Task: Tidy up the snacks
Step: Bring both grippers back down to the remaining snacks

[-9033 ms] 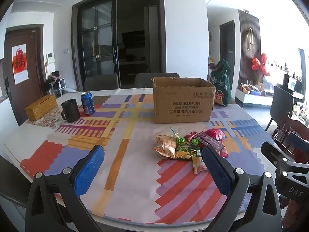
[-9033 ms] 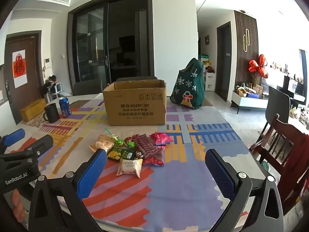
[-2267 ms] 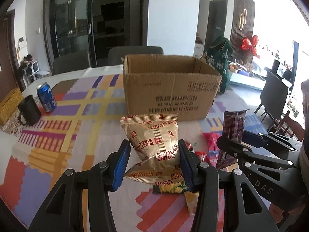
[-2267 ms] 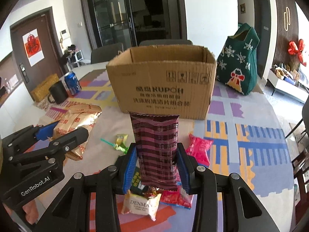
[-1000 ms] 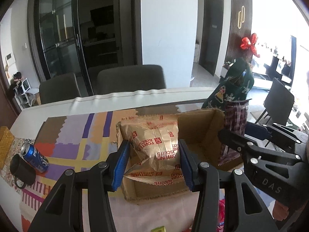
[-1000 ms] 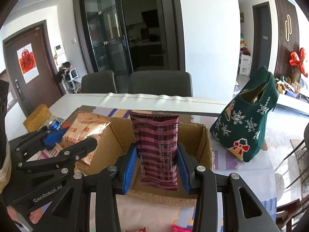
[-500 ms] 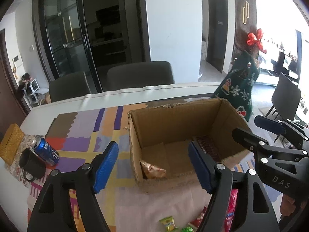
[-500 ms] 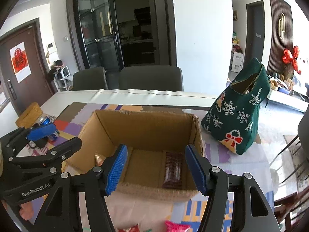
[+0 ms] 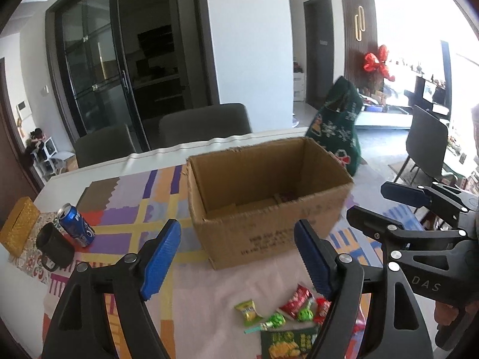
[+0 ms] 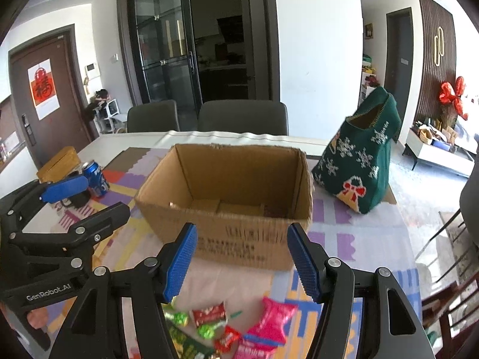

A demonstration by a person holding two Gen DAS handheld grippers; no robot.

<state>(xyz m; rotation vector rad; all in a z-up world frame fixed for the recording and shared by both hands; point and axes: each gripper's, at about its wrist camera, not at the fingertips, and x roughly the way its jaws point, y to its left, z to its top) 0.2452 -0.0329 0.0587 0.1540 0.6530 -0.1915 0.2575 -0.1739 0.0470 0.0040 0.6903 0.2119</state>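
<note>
Far left on the desk (image 9: 98,170): a yellow woven box (image 9: 18,229), a dark mug (image 9: 55,246) and a blue can (image 9: 76,224) just beside each other. Left tool (image 9: 236,257) held above the desk, just short of the cardboard box (image 9: 269,233), jaws apart and just opened a little further, nothing between the blue pads (image 9: 161,257). In the middle, the cardboard box standing upright with its top open, a dark striped packet (image 9: 286,195) glimpsed on its floor. Near the front edge, loose snacks (image 10: 239,326) lying on the cloth: green and red sweets, a pink packet (image 10: 274,318), a green bag (image 9: 289,342). Right tool (image 10: 241,261) likewise spread and empty, jaws opened within the last moment, poised over the snacks and facing the box. Further right, a green Christmas bag (image 10: 359,164) standing on the desk beside the box.
</note>
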